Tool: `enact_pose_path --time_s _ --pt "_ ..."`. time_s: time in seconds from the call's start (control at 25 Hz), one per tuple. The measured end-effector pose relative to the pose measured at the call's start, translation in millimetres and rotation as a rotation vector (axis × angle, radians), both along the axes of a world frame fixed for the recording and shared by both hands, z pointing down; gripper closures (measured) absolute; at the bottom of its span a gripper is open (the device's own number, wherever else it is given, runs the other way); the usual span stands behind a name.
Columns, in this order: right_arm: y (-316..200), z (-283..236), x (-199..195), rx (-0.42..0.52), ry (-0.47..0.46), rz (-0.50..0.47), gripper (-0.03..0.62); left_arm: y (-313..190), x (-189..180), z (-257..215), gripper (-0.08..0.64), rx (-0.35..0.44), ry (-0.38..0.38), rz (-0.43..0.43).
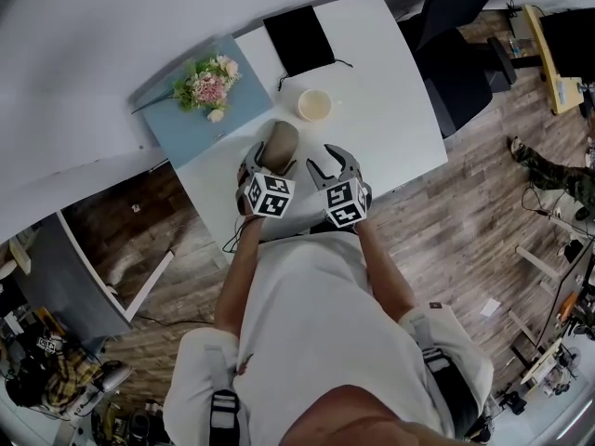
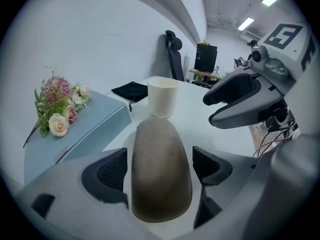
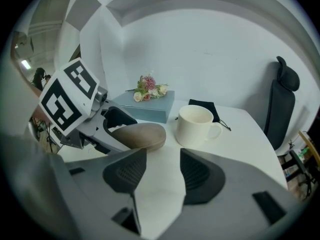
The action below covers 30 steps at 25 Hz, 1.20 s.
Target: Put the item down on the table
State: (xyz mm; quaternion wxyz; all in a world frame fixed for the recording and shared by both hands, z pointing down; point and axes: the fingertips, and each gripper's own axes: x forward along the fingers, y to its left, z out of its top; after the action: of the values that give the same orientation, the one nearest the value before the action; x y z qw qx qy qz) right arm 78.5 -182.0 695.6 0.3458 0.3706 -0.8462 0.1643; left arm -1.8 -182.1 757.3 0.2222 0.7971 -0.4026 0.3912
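A brown oblong case [image 1: 279,143] [image 2: 161,174] [image 3: 140,135] lies on the white table [image 1: 390,110], long axis pointing away from me. My left gripper [image 1: 272,158] [image 2: 160,166] straddles it, open, with a thin gap between each pad and the case's sides. In the right gripper view the left gripper [image 3: 112,129] is seen around the case's near end. Just right of it, my right gripper [image 1: 333,162] [image 3: 160,169] hovers low over bare table, open and holding nothing.
A cream mug [image 1: 315,105] [image 2: 162,97] [image 3: 195,126] stands just beyond the case. A pale blue box [image 1: 195,124] with a flower bunch [image 1: 209,84] is at the left, a black pouch [image 1: 299,40] at the far edge. A black office chair [image 1: 456,54] stands right of the table.
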Motion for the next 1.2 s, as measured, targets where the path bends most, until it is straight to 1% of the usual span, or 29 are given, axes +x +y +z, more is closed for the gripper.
enact_pose_path --time_s 0.24,0.48,0.6,0.72,0.88,1.12,1.2 --pt "2.6 -18.6 2.2 0.049 0.018 0.006 0.374 3.4 -2.8 -20.7 0.143 0.044 0.021 0.001" --pt "7.0 -46.2 3.1 0.121 0.003 0.036 0.370 8.5 -6.4 -57.5 0.162 0.131 0.069 0.000" --pt "8.3 -59.3 3.2 0.160 -0.006 0.053 0.365 7.0 -11.6 -78.8 0.182 0.194 0.089 -0.007" --pt "9.2 -78.3 3.2 0.209 -0.004 0.069 0.362 5.1 -19.8 -106.1 0.208 0.275 0.118 -0.025" --pt "14.1 -106.4 -0.8 0.279 -0.051 0.107 0.359 9.0 -30.2 -145.0 0.238 0.377 0.162 -0.044" --pt "27.2 -146.6 -4.2 0.369 -0.072 0.145 0.348 22.3 -42.3 -192.2 0.238 0.476 0.211 -0.028" --pt "32.8 -159.6 -5.6 0.396 -0.081 0.155 0.345 24.7 -46.4 -212.5 0.233 0.522 0.224 -0.017"
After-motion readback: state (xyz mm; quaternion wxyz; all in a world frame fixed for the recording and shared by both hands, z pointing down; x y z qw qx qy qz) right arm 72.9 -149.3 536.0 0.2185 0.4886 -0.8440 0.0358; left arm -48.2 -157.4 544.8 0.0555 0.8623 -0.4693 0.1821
